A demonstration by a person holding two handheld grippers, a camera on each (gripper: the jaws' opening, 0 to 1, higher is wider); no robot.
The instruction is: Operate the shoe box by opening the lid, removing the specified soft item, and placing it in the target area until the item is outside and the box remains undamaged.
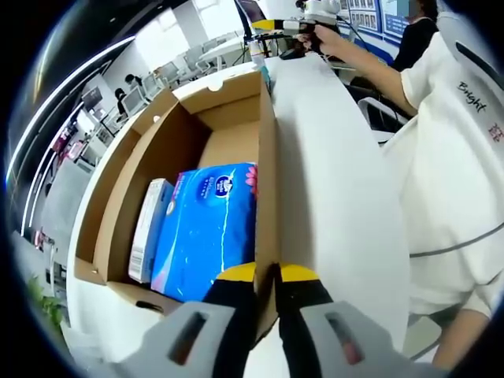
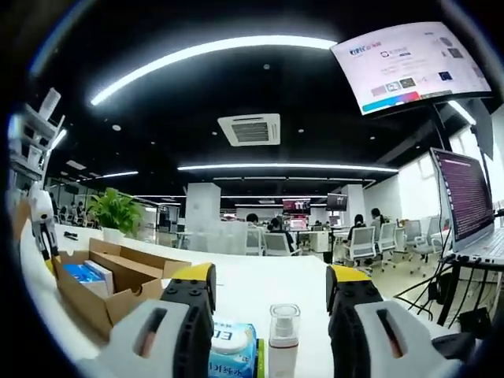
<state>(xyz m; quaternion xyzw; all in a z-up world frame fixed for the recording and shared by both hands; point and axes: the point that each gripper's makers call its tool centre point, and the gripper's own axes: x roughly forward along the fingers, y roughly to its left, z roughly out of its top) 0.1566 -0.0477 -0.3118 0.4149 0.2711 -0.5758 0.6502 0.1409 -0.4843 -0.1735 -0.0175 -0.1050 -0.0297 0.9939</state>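
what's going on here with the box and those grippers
A person is working on an open cardboard shoe box on a white table with two handheld grippers. The left gripper has its jaws closed on the box's side wall. Inside lie a blue tissue pack and a smaller white and blue box, neither taken out yet. The right gripper is open and held away from the box, above a small pump bottle.
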